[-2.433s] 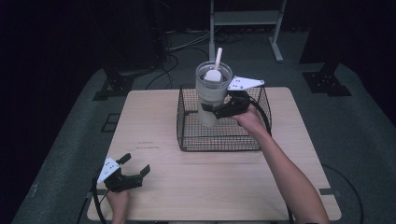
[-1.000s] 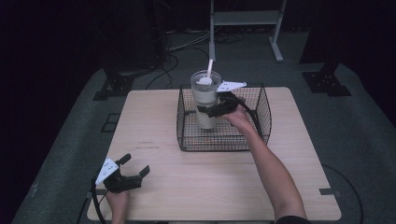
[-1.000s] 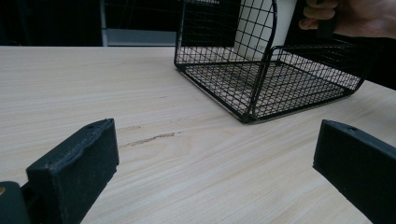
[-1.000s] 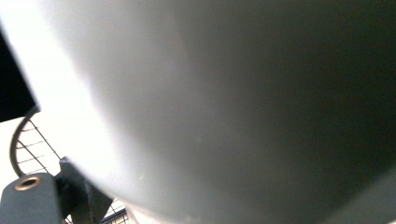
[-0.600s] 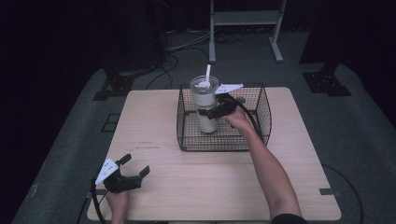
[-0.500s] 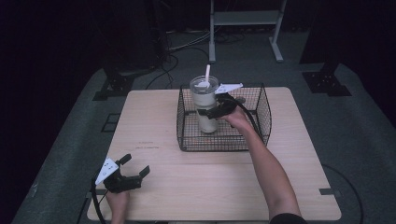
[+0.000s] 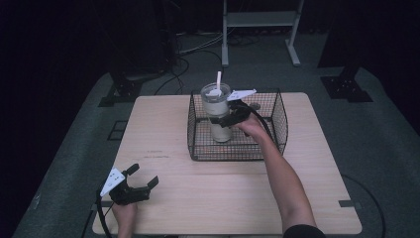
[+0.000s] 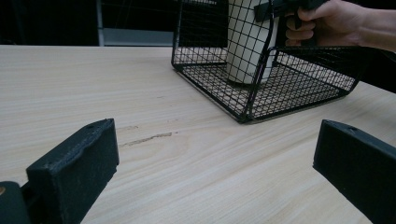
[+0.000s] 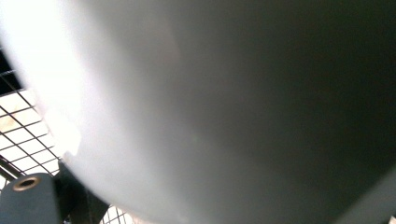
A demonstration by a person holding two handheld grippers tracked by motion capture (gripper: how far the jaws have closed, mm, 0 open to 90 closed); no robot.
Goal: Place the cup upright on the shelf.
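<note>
The tumbler (image 7: 218, 115) is standing upright inside the wire basket (image 7: 277, 116), with the right hand-held gripper (image 7: 231, 117) clamping its side, forearm reaching forward over the basket's near rim. The left hand-held gripper (image 7: 140, 186) is resting spread open at the pale wooden worktop's (image 7: 163, 129) near-left corner. Dark floor is surrounding the worktop.

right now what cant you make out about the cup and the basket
- Right gripper jaws: in the right gripper view the cup sits so close it is a blur, so the grip is hidden.
- Cup top: cut off by the upper edge in the left gripper view.
- What the cup holds: too small in the high view; a white stick pokes out.
- Small dark thing behind the basket: too small to name.
</note>
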